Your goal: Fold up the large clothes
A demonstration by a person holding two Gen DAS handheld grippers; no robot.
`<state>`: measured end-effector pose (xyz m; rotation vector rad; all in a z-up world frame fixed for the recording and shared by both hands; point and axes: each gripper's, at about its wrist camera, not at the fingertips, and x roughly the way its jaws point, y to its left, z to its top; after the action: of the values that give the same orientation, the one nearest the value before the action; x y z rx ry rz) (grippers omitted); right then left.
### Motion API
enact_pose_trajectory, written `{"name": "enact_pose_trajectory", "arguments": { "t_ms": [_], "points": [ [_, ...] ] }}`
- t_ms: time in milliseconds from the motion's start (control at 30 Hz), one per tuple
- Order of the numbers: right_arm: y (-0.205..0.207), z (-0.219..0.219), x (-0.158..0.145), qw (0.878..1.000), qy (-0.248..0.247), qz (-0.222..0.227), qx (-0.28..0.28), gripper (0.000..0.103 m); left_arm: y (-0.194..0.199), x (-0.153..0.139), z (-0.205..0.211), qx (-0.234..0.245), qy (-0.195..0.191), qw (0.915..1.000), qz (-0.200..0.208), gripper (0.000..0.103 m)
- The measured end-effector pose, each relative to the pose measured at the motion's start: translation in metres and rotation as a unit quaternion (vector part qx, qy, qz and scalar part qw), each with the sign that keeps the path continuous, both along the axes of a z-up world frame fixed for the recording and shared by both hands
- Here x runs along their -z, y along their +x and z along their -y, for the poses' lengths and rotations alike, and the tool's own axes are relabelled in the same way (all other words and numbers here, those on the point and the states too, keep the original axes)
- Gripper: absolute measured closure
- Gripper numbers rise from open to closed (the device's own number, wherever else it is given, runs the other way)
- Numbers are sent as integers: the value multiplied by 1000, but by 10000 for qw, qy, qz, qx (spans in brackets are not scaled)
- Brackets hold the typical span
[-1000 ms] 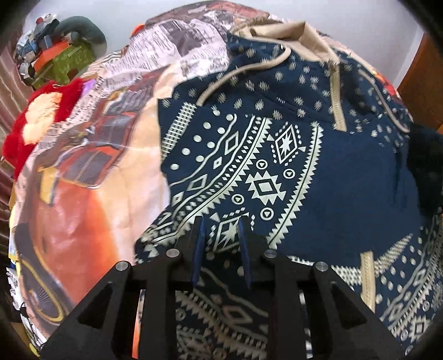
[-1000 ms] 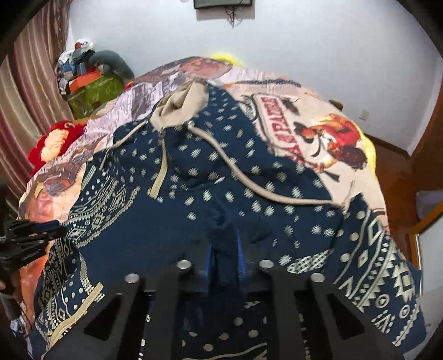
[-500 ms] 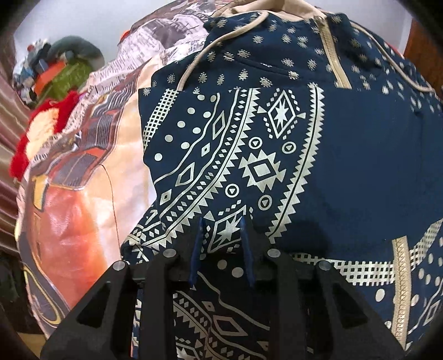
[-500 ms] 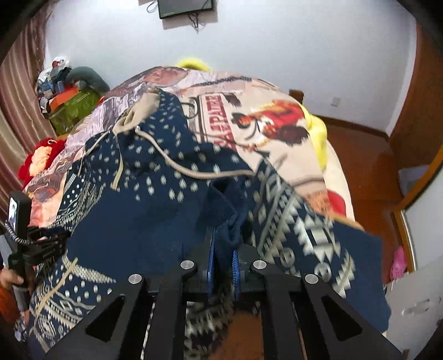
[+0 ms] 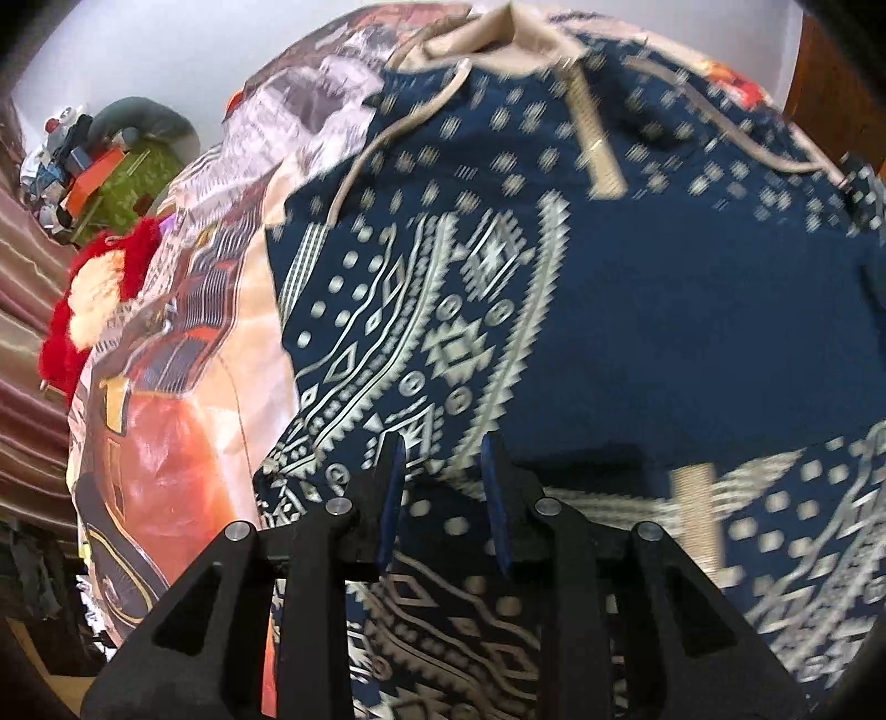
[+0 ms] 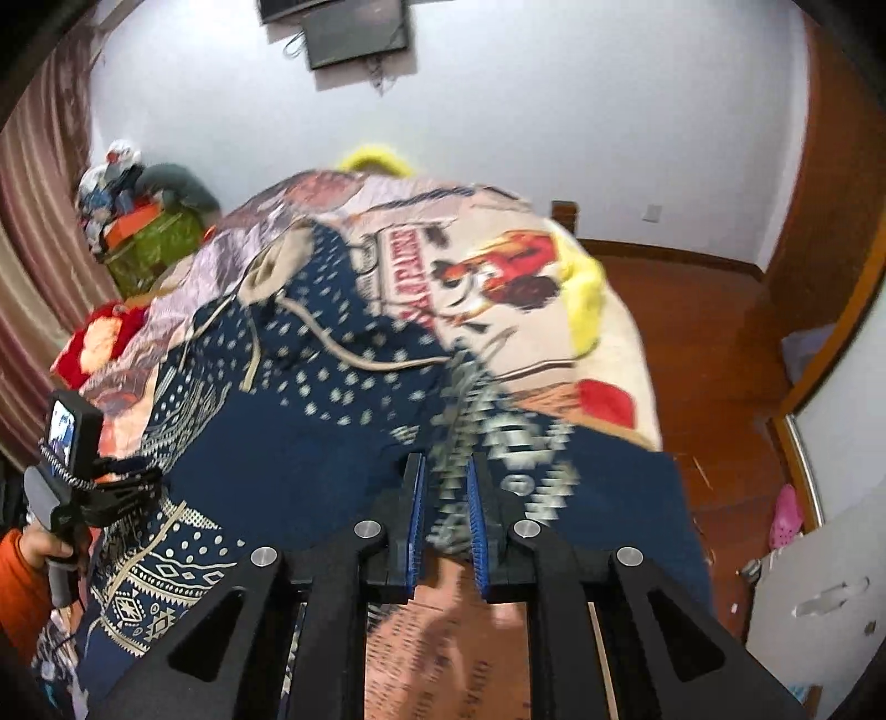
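Note:
A navy hoodie (image 5: 637,343) with cream patterns and a beige hood (image 5: 498,33) lies spread on a printed bedspread (image 5: 166,443). My left gripper (image 5: 440,459) holds the patterned left edge, a fold of cloth between its narrowly parted blue pads. In the right wrist view the hoodie (image 6: 288,443) is raised on its right side. A blurred patterned fold sits between the pads of my right gripper (image 6: 446,471), whose jaws are opening. The left gripper (image 6: 138,479) shows at the hoodie's far left edge, held by a hand in an orange sleeve (image 6: 22,576).
A red plush (image 6: 99,338) and a green box (image 6: 155,243) piled with clutter sit beyond the bed's left side, by a striped curtain (image 6: 33,249). Wooden floor (image 6: 692,343) and a white cabinet (image 6: 819,598) lie to the right. A yellow cushion (image 6: 587,299) edges the bed.
My right gripper has lifted its part of the hoodie off the bed, so bedspread now shows beneath it, and its pads have parted slightly. The left gripper shifted with its fold still in it.

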<state>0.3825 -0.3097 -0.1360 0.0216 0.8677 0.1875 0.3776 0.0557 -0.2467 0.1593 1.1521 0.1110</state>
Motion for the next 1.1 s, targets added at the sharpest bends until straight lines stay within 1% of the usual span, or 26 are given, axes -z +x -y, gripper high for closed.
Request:
{"name": "enact_pose_trajectory", "arguments": {
  "t_ms": [67, 100, 133, 167, 200, 267, 333, 400, 433, 467, 500, 633, 667, 767, 800, 867, 933, 1033, 1100],
  "points": [
    [-5, 22, -6, 9995, 213, 11, 217, 81, 2, -14, 11, 99, -63, 9999, 114, 75],
    [-8, 34, -9, 9988, 351, 19, 338, 61, 3, -20, 17, 153, -88, 9997, 172, 75],
    [-12, 44, -11, 9978, 483, 52, 452, 34, 3, -27, 25, 216, -119, 9994, 236, 75],
    [-19, 57, -15, 9958, 676, 178, 597, 25, 4, -34, 33, 292, -157, 9990, 303, 75],
    [-26, 68, -18, 9940, 803, 298, 681, 22, 6, -40, 41, 357, -190, 9986, 351, 74],
    [-34, 85, -20, 9928, 837, 311, 799, 22, 13, -48, 52, 506, -298, 9973, 439, 70],
    [-42, 104, -17, 9906, 873, 267, 1015, 22, 16, -55, 67, 616, -437, 9958, 516, 60],
    [-48, 122, -9, 9872, 1030, 96, 1210, 22, 21, -59, 85, 760, -612, 9937, 559, 52],
    [-50, 131, -4, 9852, 1141, -6, 1283, 22, 23, -60, 95, 848, -675, 9926, 551, 50],
    [-53, 141, 5, 9815, 1325, -148, 1371, 22, 25, -58, 100, 920, -699, 9919, 535, 49],
    [-55, 150, 14, 9776, 1499, -280, 1452, 22, 27, -56, 107, 994, -700, 9913, 507, 49],
    [-58, 181, 58, 9541, 2175, -920, 1844, 22, 34, -40, 139, 1249, -584, 9900, 288, 49],
    [-57, 188, 73, 9435, 2401, -1154, 1970, 22, 36, -34, 144, 1271, -565, 9901, 200, 49],
    [-54, 199, 103, 9216, 2823, -1531, 2179, 22, 45, -17, 150, 1196, -657, 9906, -61, 49],
    [-52, 203, 113, 9125, 2976, -1653, 2270, 22, 47, -12, 151, 1160, -716, 9906, -147, 49],
    [-47, 207, 129, 8994, 3181, -1808, 2391, 23, 49, -7, 149, 1066, -839, 9906, -150, 47],
    [-43, 209, 137, 8948, 3237, -1820, 2477, 24, 51, -7, 147, 1024, -885, 9907, -120, 43],
    [-34, 211, 142, 8946, 3258, -1713, 2534, 27, 53, -5, 145, 988, -965, 9903, -114, 40],
    [-28, 212, 148, 8897, 3340, -1661, 2633, 31, 54, -4, 144, 951, -1017, 9902, -98, 39]
  ]
}}
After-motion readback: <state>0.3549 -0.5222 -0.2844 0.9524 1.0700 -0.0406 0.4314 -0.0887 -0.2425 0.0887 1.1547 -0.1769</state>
